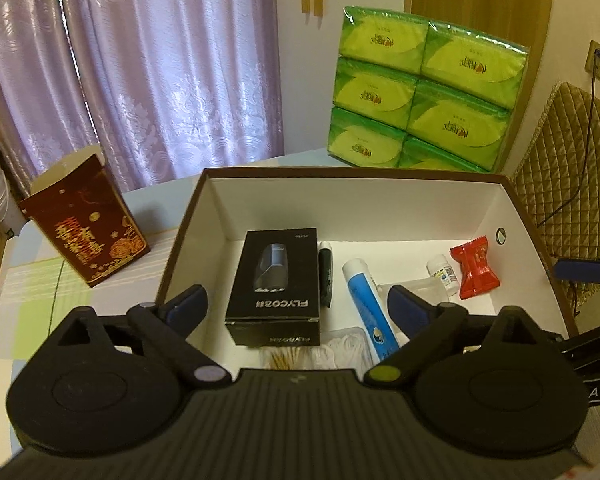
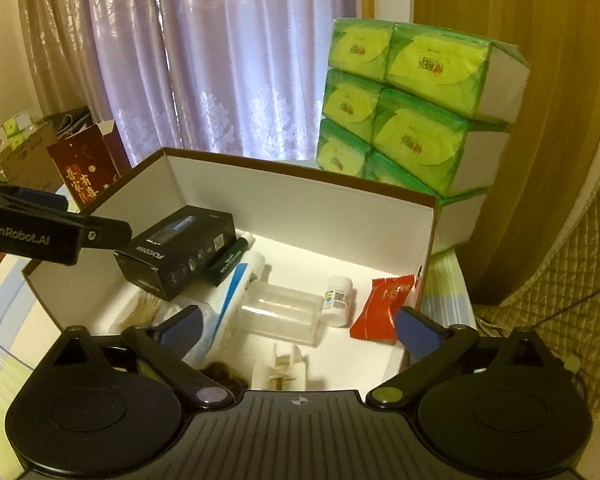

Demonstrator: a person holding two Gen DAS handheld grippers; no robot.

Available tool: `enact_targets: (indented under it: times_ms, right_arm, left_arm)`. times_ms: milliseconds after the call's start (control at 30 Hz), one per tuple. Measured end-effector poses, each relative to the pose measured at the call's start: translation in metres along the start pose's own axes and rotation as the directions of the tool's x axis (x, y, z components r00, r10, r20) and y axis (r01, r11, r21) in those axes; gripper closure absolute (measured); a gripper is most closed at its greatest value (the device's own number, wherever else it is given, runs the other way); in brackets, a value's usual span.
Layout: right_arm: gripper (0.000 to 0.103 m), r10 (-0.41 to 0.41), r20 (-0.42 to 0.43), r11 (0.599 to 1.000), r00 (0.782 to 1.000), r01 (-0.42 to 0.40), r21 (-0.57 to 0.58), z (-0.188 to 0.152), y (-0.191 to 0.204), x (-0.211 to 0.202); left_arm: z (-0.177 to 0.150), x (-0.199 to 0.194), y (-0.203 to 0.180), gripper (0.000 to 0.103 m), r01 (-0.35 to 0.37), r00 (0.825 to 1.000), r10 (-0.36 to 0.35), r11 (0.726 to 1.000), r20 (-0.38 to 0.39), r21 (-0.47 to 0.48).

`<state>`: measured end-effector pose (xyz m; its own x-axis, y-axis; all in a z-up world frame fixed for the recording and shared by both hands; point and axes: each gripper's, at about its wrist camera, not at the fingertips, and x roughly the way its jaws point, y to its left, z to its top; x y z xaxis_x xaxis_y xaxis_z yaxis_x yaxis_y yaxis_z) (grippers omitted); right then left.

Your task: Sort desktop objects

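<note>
A pale tabletop [image 1: 28, 280] with green and blue checks sits before lilac curtains [image 1: 148, 72] and a wooden door [image 2: 520, 120]; a quilted chair back [image 1: 560, 184] stands at the right; a stack of green tissue packs [image 1: 416, 92] rises just behind the open cardboard box [image 1: 188, 240], and a dark red gift carton [image 1: 88, 232] stands upright to its left; inside the white-lined box lie a black shaver box [image 1: 276, 284], a dark green tube [image 1: 326, 276] just beside it, a blue-and-white tube [image 1: 368, 308], a clear plastic container [image 2: 280, 312], a small white bottle [image 2: 338, 300], a red candy wrapper [image 1: 476, 268], toothpicks [image 1: 280, 358] and white floss picks [image 1: 344, 350] near the front wall; the left gripper [image 1: 296, 304] hovers over the box, fingers spread wide and empty; the right gripper [image 2: 300, 320] likewise, fingers apart, gripping nothing.
</note>
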<state>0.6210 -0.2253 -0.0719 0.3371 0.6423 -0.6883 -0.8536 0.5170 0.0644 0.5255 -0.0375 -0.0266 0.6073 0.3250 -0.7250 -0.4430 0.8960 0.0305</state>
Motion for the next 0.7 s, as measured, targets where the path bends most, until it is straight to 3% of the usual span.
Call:
enact_targets:
  times_ms: [267,567,700]
  right_arm:
    - [0.002,-0.012,-0.024,0.999,1.000,0.014,0.044,-0.005,0.009,-0.016]
    - [0.002,-0.016,-0.024,0.998,1.000,0.018,0.068,-0.010,0.022,-0.044]
    - [0.002,-0.012,-0.028,0.997,1.000,0.014,0.082,-0.014,0.026,-0.056]
  left_arm:
    - [-0.012,-0.031,0.005,0.001,-0.027,0.999,0.029,0.999,0.045,-0.038]
    - [-0.034,-0.071,0.004,0.001,-0.093,0.991,0.100,0.993,0.089,-0.076]
    - [-0.045,-0.089,0.003,0.001,-0.084,0.991,0.094,0.990,0.091,-0.115]
